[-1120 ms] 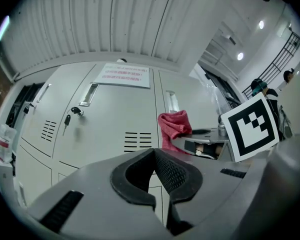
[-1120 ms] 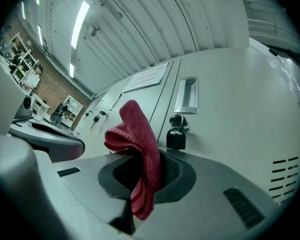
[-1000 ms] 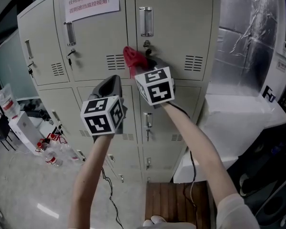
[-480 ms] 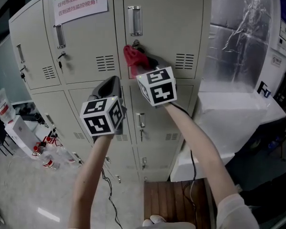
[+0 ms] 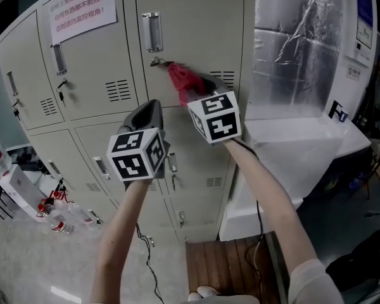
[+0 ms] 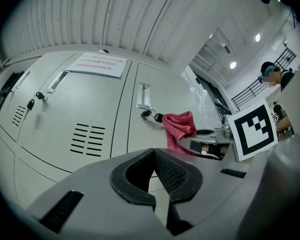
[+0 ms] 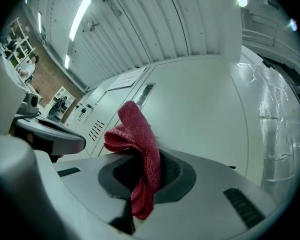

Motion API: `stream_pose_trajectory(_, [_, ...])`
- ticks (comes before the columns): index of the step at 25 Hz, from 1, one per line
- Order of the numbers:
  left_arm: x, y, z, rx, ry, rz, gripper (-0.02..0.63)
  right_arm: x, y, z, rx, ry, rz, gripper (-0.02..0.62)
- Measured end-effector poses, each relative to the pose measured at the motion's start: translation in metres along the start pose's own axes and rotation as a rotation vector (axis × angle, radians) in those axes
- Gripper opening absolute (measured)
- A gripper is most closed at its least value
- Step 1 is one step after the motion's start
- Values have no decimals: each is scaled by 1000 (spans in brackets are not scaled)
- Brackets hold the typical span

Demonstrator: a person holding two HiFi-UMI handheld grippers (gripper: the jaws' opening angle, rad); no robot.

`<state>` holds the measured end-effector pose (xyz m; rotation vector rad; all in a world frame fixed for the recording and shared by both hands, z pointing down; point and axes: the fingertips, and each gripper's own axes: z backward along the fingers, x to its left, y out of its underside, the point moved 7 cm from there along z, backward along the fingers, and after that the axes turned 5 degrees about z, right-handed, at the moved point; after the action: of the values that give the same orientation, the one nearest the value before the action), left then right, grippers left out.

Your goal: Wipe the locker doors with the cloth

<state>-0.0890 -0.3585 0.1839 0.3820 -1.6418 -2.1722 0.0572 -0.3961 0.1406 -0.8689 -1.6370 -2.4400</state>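
Cloth (image 7: pixel 135 129), part hidden, clamped in R hand-held gripper (image 7: pixel 142 169); L hand-held gripper (image 6: pixel 154 156) jaws together.

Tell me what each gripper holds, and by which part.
The right gripper is shut on the red cloth, pinching its folded lower part; the rest bunches above. The left gripper is shut and empty.

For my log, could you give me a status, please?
Right gripper shut on cloth at locker door. Left gripper shut, empty. Key juts beside cloth.
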Motion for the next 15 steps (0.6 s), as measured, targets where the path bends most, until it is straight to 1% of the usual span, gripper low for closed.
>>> stream_pose_trajectory(6, [-29,3,-16,-2,45,22,15,-37,14,23,34,45,18,26])
stream_pose_trajectory(10, [-48,4,-27,-7,79,22,16,-61,24,39,50,92,16,26])
stream_pose_trajectory(15, [-69,4,-40,-16,115,24,17,-86,34,55,65,124,25,26])
